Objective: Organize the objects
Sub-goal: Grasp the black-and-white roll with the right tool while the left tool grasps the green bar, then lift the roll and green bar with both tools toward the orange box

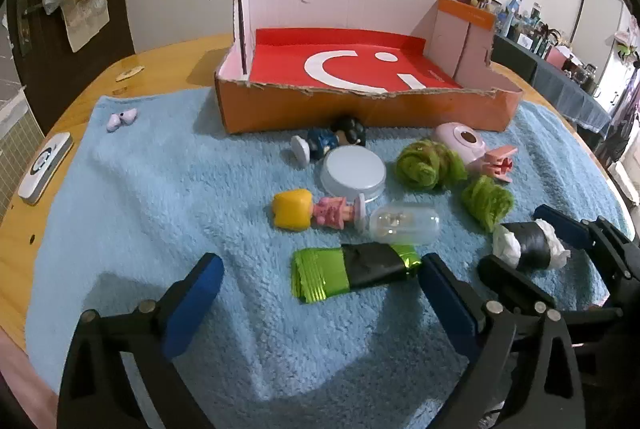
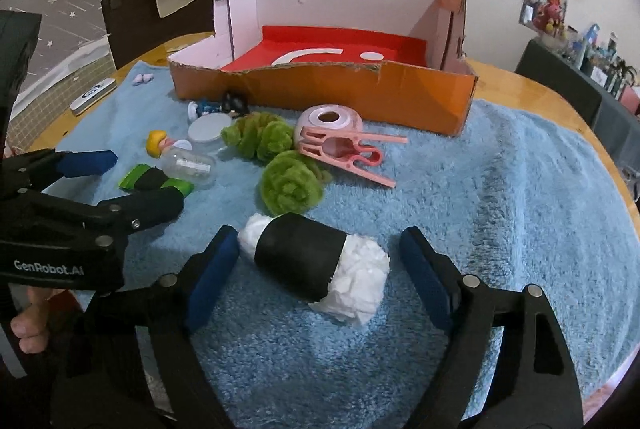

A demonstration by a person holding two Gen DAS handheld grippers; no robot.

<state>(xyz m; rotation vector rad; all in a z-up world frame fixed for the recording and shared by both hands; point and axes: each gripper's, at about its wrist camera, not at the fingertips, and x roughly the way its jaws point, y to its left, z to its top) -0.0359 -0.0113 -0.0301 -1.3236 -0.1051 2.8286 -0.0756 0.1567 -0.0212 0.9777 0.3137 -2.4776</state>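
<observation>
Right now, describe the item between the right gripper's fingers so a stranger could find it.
On the blue towel, in front of the orange box, lies a white roll with a black band. Its neighbour, the green foil roll, also has a black band; only this one has fluffy white ends.

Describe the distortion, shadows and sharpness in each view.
Left wrist view: heavy fisheye bend, dark vignette at the corners, a soft shadow on the blue towel under the left gripper. Right wrist view: same curvature; white-and-black roll sharp; glossy glare on the wooden table.
</observation>
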